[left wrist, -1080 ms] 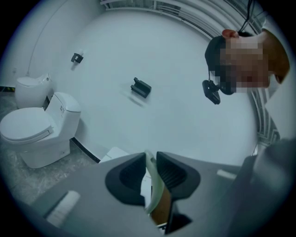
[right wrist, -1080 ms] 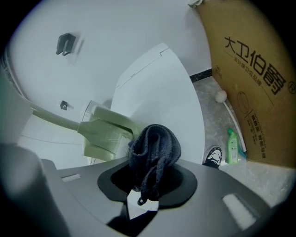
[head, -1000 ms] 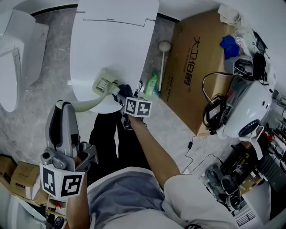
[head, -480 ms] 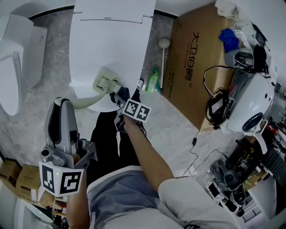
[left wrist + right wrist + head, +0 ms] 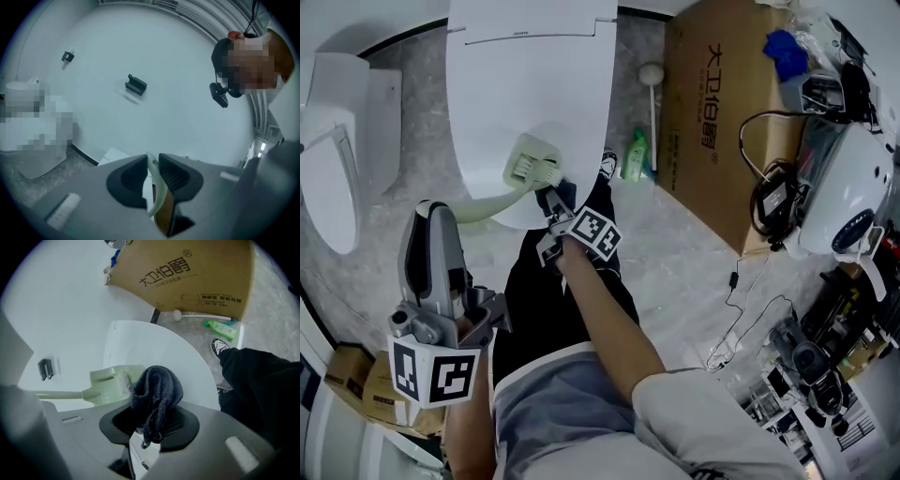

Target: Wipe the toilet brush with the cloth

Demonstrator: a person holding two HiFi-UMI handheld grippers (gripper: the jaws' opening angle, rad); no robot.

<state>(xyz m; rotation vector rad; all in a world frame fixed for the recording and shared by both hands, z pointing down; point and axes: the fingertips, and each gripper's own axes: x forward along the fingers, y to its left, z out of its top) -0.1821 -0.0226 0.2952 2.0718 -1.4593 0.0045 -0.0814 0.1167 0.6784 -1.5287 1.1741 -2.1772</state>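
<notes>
1. Toilet [image 5: 525, 84]: white, lid down; the landmark for the entries below.

2. Toilet brush [image 5: 530, 167]: pale green. The flat head lies over the near front part of the toilet's lid. The handle runs off the toilet's front left edge, back to the left gripper.

3. Left gripper [image 5: 151, 171]: in front of the toilet, to its left. Both pads are pressed onto the thin end of the brush handle, pinching it between them.

4. Right gripper [image 5: 150, 423]: at the toilet's front rim. The jaws are clamped on the cloth.

5. Cloth [image 5: 157, 390]: dark blue, bunched. It bulges out past the jaw tips and lies against the near edge of the brush head, over the lid.

6. Black trousers [image 5: 553, 300] and a shoe [image 5: 607, 161]: the person's legs, directly in front of the toilet, beneath the right forearm.

7. Green bottle [image 5: 636, 157]: on the floor, just beside the toilet's right front.

8. White stick with a round end [image 5: 652, 84]: on the floor between the toilet and the cardboard box [image 5: 722, 103].

9. Blue item [image 5: 786, 52]: on the box's far part.

10. White rounded appliance [image 5: 844, 197] with black cables [image 5: 769, 202]: right of the toilet, beyond the box.

11. Second white fixture [image 5: 337, 150]: left of the toilet, well apart.
</notes>
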